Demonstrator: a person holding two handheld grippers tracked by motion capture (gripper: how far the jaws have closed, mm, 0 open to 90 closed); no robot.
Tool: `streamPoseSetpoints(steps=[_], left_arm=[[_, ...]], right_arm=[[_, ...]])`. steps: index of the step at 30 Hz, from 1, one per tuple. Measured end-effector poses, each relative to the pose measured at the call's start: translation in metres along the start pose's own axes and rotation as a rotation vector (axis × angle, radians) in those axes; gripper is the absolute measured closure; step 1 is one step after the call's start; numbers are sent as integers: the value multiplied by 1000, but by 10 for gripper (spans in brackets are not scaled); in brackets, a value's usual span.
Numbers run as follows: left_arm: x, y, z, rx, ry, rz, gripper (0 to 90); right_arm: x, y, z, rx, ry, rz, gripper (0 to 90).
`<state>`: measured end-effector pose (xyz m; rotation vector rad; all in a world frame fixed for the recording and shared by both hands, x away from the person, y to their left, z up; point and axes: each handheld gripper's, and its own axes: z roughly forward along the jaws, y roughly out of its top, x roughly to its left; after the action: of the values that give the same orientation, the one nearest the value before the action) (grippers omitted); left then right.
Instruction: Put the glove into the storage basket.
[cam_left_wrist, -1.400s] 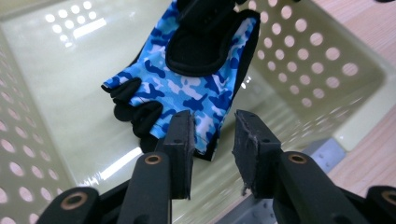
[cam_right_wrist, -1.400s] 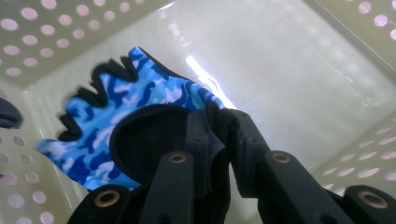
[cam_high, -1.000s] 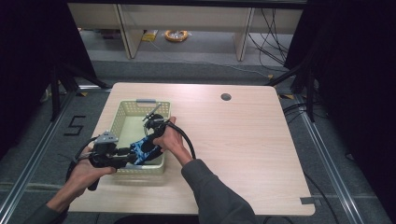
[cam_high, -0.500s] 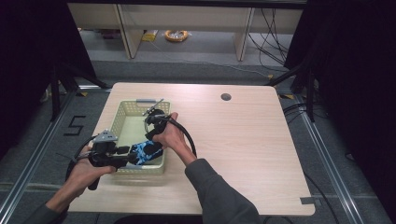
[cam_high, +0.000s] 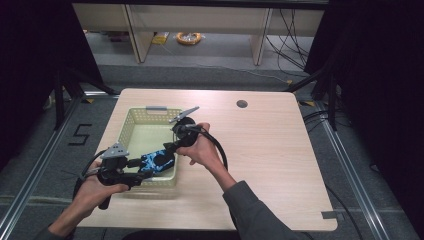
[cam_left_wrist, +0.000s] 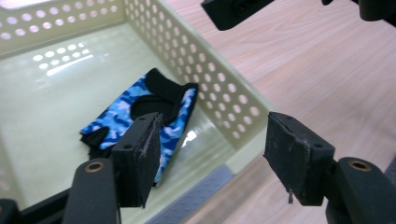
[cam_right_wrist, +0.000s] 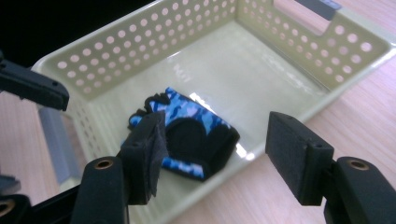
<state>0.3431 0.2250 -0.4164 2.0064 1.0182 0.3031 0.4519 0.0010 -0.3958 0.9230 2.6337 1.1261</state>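
Observation:
A blue camouflage fingerless glove (cam_high: 158, 160) (cam_left_wrist: 140, 109) (cam_right_wrist: 187, 133) lies flat on the floor of a pale yellow perforated basket (cam_high: 131, 122) (cam_left_wrist: 219, 93) (cam_right_wrist: 140, 42), in its near right corner. My left gripper (cam_high: 143, 166) (cam_left_wrist: 215, 125) hovers at the basket's near edge, just above the glove. My right gripper (cam_high: 168, 147) (cam_right_wrist: 212, 125) hangs above the basket's right wall, pointing down at the glove. Both pairs of jaws have just been opening and stand open, with nothing pressed between them.
The basket stands on the left half of a light wooden table (cam_high: 270, 150) with a round cable hole (cam_high: 242, 104) at the back. A grey handle (cam_high: 156, 107) sits on the basket's far rim. Black cables trail from both grippers.
Both grippers opened and the glove now lies loose in the basket. The right gripper lifted up and back from the glove. The left hand stayed about where it was.

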Motion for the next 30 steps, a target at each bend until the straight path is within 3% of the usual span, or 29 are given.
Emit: streamPoseSetpoints(steps=[1, 2, 3, 10, 17, 19, 24, 27, 30], left_arm=[[-6, 1, 0, -18, -8, -2, 348], [-6, 1, 0, -18, -8, -2, 344], [-11, 1, 1, -43, -27, -9, 343], [-27, 1, 4, -67, -55, -4, 333], [-45, -2, 12, -62, -112, 1, 329], [-50, -2, 14, -58, -122, 19, 329], [-57, -3, 20, -59, -127, 25, 324], [-61, -4, 24, -62, -131, 49, 323], [-65, -5, 27, -63, -139, 43, 320]], right_arm=[[-1, -7, -8, -25, 6, 3, 385], [-1, -7, -8, -25, 6, 3, 385], [-2, -13, -19, -19, 7, 16, 385], [-3, -32, -40, -44, 13, 0, 378], [-6, -56, -59, -72, 4, 26, 374], [-6, -63, -62, -67, 4, 45, 374], [-10, -77, -70, -93, 3, 43, 373], [-11, -85, -75, -103, 2, 49, 370], [-12, -90, -80, -88, 1, 55, 366]])
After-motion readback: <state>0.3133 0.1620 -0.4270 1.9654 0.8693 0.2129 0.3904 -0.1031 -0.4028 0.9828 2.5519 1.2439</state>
